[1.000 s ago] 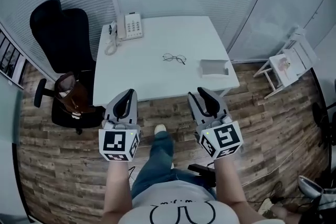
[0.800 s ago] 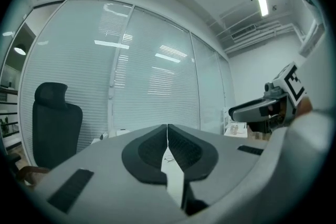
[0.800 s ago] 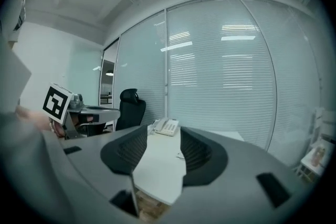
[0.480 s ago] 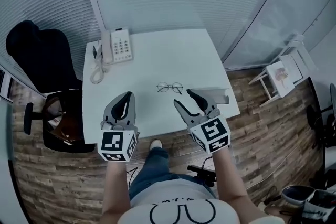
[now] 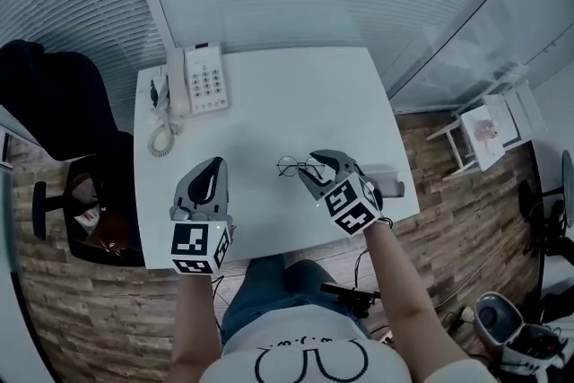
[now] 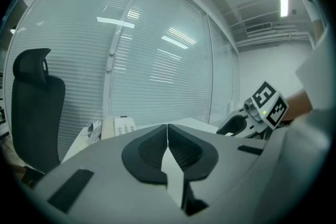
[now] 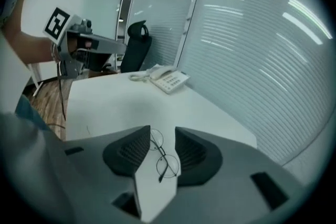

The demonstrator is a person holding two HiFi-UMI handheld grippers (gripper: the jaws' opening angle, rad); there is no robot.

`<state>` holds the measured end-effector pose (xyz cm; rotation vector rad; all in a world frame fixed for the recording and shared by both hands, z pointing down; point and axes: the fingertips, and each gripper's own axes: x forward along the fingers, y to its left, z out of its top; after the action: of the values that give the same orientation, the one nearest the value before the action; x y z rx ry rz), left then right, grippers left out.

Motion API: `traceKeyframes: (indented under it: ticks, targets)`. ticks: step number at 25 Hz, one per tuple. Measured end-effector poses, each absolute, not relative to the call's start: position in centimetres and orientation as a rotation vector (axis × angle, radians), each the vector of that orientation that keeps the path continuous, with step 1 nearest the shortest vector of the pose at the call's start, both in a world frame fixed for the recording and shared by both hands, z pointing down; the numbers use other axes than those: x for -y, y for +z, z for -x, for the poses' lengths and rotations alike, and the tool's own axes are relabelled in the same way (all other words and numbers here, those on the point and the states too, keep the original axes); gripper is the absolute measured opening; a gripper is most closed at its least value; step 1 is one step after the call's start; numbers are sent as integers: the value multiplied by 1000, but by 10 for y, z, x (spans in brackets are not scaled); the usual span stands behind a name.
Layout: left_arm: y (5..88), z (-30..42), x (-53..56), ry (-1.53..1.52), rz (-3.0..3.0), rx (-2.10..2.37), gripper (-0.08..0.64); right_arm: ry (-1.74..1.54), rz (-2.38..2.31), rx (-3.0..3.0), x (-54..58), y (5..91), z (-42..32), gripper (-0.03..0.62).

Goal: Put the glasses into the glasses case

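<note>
Thin round-rimmed glasses [image 5: 294,165] lie on the white table [image 5: 269,103] near its front right. My right gripper [image 5: 316,164] tips down over them. In the right gripper view the glasses [image 7: 160,153] lie between the two jaws, which are closing, and the pads do not touch them. The grey glasses case [image 5: 391,185] lies near the table's right edge, partly hidden behind the right gripper. My left gripper [image 5: 213,171] hovers over the table's front left, jaws shut and empty [image 6: 167,131].
A white desk telephone [image 5: 199,78] with a coiled cord sits at the table's back left. A black office chair [image 5: 54,103] stands left of the table, a small white stool [image 5: 484,126] to its right. Window blinds rise behind the table.
Both grippers have moved forward from in front of the table to over it. The right gripper has tipped down onto the glasses, its jaws wider apart than a second ago.
</note>
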<state>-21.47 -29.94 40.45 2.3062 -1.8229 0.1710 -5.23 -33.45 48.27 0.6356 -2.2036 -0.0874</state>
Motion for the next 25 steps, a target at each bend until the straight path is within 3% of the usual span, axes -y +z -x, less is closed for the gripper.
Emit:
traceKeyframes:
  ticks: [10,25]
  targets:
    - [448,229,320,230,-2226,1775,17,-165,-135,1901,351,570,54,98]
    - [468,239,341,247,-2139,1805,17,-128,82,1865,361,592,56,29]
